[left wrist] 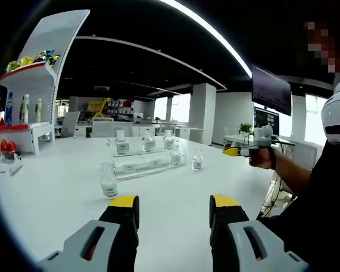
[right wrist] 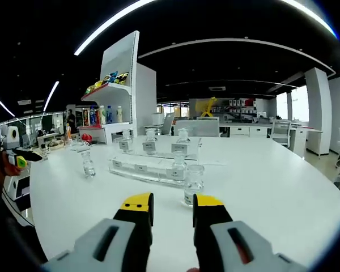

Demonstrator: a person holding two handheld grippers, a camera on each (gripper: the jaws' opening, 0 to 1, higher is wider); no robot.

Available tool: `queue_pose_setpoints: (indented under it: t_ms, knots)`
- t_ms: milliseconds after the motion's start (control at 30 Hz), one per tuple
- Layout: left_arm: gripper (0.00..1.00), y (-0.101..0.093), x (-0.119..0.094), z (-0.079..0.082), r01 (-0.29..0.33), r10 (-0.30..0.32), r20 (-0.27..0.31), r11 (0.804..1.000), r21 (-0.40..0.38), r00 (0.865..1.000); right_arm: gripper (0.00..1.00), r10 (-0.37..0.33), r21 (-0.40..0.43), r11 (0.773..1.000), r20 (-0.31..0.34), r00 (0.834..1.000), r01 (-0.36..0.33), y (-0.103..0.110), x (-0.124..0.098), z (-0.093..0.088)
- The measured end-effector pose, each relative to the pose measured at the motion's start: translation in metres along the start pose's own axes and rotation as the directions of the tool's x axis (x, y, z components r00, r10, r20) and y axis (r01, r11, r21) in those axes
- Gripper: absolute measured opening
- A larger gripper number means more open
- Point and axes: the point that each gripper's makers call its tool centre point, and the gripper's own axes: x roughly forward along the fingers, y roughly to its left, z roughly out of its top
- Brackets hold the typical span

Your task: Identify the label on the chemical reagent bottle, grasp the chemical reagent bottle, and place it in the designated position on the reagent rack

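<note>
A clear acrylic reagent rack (left wrist: 141, 165) (right wrist: 143, 168) stands mid-table, with three small labelled glass bottles (left wrist: 149, 142) (right wrist: 181, 145) on its upper tier. One loose bottle of white powder (left wrist: 108, 182) (right wrist: 192, 183) stands on the table off one end of the rack. Another (left wrist: 197, 161) (right wrist: 88, 164) stands off the other end. My left gripper (left wrist: 174, 205) is open and empty, short of the nearer loose bottle. My right gripper (right wrist: 173, 205) is open with a narrower gap, just short of its nearest bottle. In the left gripper view it (left wrist: 243, 151) hangs above the table's right edge.
The white table (left wrist: 56, 198) (right wrist: 272, 181) is wide and round-edged. A white shelf unit (left wrist: 37, 85) (right wrist: 122, 85) with drinks and snacks stands beyond it. A person's arm (left wrist: 289, 175) and body are at the right. The left gripper (right wrist: 20, 158) shows at the left table edge.
</note>
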Motion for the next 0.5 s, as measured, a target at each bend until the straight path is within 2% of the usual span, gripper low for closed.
queue_pose_setpoints:
  t_ms: [500]
  knots:
    - [0.5,0.0,0.002,-0.002,-0.004,0.004,-0.013,1.0,-0.003,1.0,0.28,-0.021,-0.017,1.0,-0.017,1.0,0.021,-0.015,0.025,-0.002]
